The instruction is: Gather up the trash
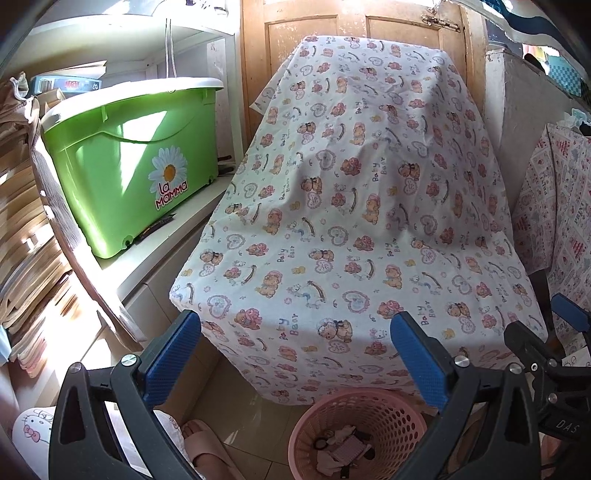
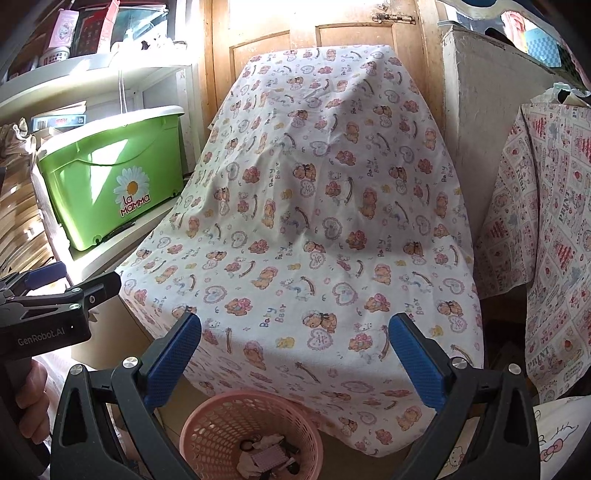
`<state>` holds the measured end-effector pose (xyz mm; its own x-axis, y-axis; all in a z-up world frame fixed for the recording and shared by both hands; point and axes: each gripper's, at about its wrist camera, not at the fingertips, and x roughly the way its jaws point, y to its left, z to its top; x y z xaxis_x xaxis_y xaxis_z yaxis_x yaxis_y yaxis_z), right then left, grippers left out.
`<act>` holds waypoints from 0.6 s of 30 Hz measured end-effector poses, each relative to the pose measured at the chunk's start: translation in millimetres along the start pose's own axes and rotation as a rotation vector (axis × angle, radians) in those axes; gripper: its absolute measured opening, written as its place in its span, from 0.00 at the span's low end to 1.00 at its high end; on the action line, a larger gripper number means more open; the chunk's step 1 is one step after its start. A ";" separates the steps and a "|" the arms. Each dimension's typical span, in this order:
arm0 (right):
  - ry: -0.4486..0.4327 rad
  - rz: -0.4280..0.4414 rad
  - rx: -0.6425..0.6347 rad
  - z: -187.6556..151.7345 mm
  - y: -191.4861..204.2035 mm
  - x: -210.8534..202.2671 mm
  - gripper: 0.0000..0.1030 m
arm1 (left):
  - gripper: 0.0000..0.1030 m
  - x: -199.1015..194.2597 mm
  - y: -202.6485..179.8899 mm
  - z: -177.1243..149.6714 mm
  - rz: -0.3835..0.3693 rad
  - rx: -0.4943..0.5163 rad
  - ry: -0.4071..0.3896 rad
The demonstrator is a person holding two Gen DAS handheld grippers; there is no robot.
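Left view only: slippered foot (image 1: 201,443) on the floor. Right view only: hand (image 2: 31,402) gripping the left gripper (image 1: 295,354), marked "GenRobot.AI". Green tub (image 1: 129,155) labelled "La Mamma"; cloth (image 1: 351,221) printed "Baby Bear". Both grippers, right gripper (image 2: 294,352) included, spread wide, holding nothing. Trash (image 2: 264,456) lying jumbled, axis unclear, inside upright pink basket (image 2: 207,424) below the cloth.

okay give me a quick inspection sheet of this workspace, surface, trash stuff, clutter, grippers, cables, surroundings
Surface: table under bear-print cloth, top bare.
Job's things: pink basket on the floor in front, scraps of trash inside.
Clutter: nothing seen on the cloth.
Grippers: left gripper and right gripper both open, empty, above the basket.
Cables: thin cord hanging behind the green bin.
Surroundings: green bin on a white shelf, wooden door behind.
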<state>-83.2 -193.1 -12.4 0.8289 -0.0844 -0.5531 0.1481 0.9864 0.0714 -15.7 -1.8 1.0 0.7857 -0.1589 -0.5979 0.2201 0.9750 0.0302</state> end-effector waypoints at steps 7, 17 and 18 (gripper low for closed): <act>0.004 0.001 0.000 -0.2 -0.2 0.0 0.99 | 0.98 -0.4 0.3 0.4 -0.003 0.002 0.000; 0.003 -0.002 -0.001 -1.0 1.3 -0.1 0.99 | 0.98 -0.9 0.4 -0.1 -0.002 0.004 -0.001; 0.003 -0.004 -0.001 -0.9 1.5 0.1 0.99 | 0.98 -0.9 0.5 -0.1 -0.002 0.004 -0.001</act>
<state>-83.4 -191.5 -13.1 0.8266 -0.0874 -0.5560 0.1503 0.9863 0.0684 -16.4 -1.2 1.5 0.7858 -0.1610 -0.5972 0.2242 0.9740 0.0324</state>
